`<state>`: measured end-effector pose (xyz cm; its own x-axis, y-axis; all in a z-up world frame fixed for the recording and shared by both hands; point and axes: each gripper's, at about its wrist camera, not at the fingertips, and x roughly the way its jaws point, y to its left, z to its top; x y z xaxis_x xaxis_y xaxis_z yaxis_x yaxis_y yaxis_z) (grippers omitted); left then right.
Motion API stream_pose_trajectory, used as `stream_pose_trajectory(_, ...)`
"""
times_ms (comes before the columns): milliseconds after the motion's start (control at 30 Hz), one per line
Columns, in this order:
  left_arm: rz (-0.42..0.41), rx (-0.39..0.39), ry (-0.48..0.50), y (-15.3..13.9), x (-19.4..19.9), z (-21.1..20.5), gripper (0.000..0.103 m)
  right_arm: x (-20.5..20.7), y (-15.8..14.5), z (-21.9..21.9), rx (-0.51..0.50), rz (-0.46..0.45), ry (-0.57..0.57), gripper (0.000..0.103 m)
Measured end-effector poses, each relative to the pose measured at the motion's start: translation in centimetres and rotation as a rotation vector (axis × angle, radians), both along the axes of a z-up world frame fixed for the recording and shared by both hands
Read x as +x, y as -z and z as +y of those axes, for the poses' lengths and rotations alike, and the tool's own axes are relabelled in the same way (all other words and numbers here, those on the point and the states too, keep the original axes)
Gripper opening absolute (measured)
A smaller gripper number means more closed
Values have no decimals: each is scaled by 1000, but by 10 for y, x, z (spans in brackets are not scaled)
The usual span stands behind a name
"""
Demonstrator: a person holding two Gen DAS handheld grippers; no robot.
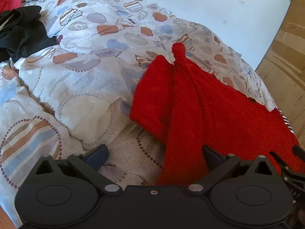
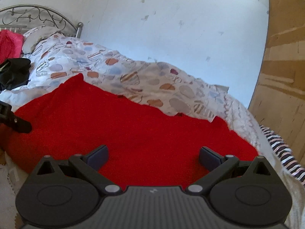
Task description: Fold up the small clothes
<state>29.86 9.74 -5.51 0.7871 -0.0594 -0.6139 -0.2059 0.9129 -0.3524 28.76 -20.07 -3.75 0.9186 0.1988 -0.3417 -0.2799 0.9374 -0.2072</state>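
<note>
A red knitted garment (image 1: 209,103) lies on the patterned duvet (image 1: 85,72), with one sleeve stretched away to a twisted tip. My left gripper (image 1: 154,157) is wide open just above the garment's near left part; red cloth runs between the fingers, nearer the right one. In the right wrist view the same red garment (image 2: 133,126) spreads flat across the bed. My right gripper (image 2: 153,155) hangs wide open over its near edge, holding nothing. The tip of the other gripper (image 2: 17,122) shows at the left edge.
A black garment (image 1: 21,32) is bunched at the far left of the bed, with a pink cloth (image 2: 9,43) and a pillow by the metal headboard (image 2: 38,17). A striped cloth (image 2: 286,156) hangs at the bed's right edge. A white wall and wooden furniture (image 2: 282,76) border the bed.
</note>
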Motion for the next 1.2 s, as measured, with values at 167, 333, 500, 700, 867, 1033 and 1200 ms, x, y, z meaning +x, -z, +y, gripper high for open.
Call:
stream_pose_trajectory(167,-1,4,-7,0,-1,-1,103,1,4,-9,47,17,-16,103)
stream_pose_trajectory(333,-1,5,-6,0,-1,-1,102,-3,5,-6,31,-14,-4,103)
stream_pose_trajectory(500,2,1,-6,0,-1,-1,103,-3,5,-7,34,-15,-5,103)
stream_pose_trajectory(700,-3,-54,-54,-8,-14,2,102,-3,6,-8,40,-17,-7,103)
stream_pose_trajectory(867,-72,-123,-96,-16,-51,1,102,-4,6,-9,47,-20,-9,103)
stream_pose_trajectory(1033,-149,-289,-53,-16,-79,-4,102,-4,6,-11,63,-16,-16,103)
stream_pose_trajectory(1200,-198,-430,25,-12,-79,-15,102,-4,6,-12,71,-14,-18,103)
